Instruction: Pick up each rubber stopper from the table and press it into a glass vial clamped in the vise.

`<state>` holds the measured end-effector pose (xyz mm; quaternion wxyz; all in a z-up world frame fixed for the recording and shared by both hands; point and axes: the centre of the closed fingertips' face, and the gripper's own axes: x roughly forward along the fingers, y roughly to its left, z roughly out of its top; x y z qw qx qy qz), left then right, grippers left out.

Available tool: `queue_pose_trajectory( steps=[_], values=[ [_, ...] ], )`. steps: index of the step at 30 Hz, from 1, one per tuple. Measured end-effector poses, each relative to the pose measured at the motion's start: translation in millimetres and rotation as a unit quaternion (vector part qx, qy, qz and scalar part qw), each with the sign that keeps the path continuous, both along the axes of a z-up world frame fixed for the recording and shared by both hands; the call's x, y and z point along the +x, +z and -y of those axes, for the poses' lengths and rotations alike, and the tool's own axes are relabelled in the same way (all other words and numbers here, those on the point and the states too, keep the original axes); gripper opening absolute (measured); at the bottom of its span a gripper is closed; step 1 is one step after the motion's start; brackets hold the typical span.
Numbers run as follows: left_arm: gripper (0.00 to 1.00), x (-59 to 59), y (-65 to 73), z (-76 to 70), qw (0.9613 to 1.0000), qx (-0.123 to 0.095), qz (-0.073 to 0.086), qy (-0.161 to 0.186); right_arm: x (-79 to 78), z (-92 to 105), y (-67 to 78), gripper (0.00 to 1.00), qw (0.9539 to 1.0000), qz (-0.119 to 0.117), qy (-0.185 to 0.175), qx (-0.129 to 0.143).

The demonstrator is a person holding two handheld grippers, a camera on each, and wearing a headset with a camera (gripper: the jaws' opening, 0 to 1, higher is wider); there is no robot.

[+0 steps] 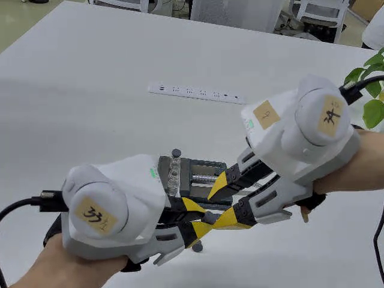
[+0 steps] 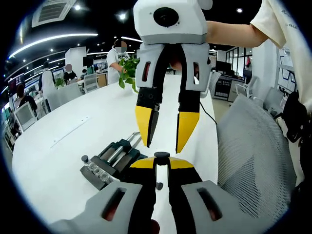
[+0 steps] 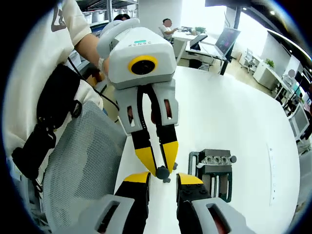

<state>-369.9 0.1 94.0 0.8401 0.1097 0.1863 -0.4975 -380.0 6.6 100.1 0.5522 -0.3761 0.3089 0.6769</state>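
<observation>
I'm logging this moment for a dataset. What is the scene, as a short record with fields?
left gripper: shut on a stopper
right gripper: open, jaws facing the stopper
vise: on the table, beside the grippers
vials: a row clamped in the vise
spare stopper: on the table under the grippers
power strip: beyond the vise

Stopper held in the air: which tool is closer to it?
Left. The left tool pinches the stopper between its tips; the right tool faces it, open, not gripping.
</observation>
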Motion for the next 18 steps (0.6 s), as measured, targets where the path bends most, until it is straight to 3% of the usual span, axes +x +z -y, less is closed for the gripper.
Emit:
queue_pose_trajectory(
  steps=[8,18],
  values=[
    [0.04,-2.1,5.0,3.4,0.9999,0.001,0.013,-0.006,-2.3,1.4,0.8,0.13,1.0000,0.003,-0.004,0.008],
    [0.04,-5.1,6.7,7.7,0.9998,0.001,0.014,-0.017,-3.2,2.1,-1.0,0.11,0.9999,0.008,0.010,-0.001]
  ],
)
